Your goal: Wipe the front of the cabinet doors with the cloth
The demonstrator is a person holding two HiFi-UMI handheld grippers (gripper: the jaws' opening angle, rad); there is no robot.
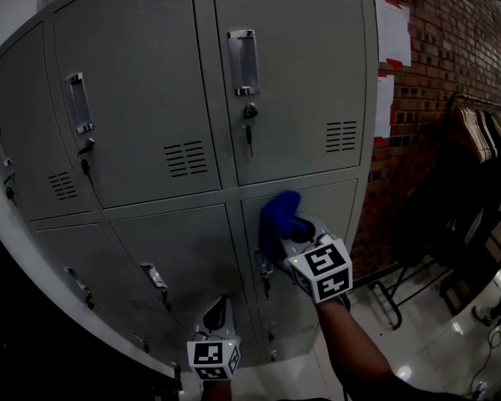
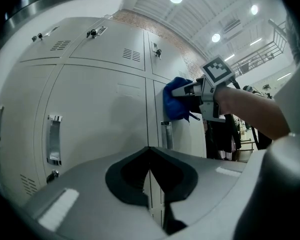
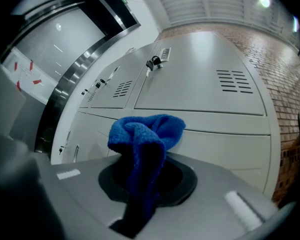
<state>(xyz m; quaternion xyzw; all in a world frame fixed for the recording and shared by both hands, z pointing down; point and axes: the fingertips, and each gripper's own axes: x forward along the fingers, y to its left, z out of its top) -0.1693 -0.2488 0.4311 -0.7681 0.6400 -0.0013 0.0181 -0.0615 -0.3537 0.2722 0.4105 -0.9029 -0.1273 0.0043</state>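
The grey metal cabinet (image 1: 150,98) has two rows of doors with handles, vents and keys. A blue cloth (image 1: 279,219) is held against the upper part of the lower right door (image 1: 334,207). My right gripper (image 1: 296,232) is shut on it. In the right gripper view the cloth (image 3: 146,139) bunches up out of the jaws, close to the door face (image 3: 215,139). My left gripper (image 1: 218,314) is lower, in front of the lower middle door (image 1: 184,249). Its jaws are shut with nothing between them (image 2: 150,181). The left gripper view also catches the cloth (image 2: 176,104) and the right gripper (image 2: 192,90).
A brick wall (image 1: 451,48) with white papers (image 1: 392,32) stands right of the cabinet. A clothes rack with dark garments (image 1: 476,165) is further right on the glossy floor (image 1: 417,341). Door handles (image 1: 243,61) and keys (image 1: 249,132) stick out from the doors.
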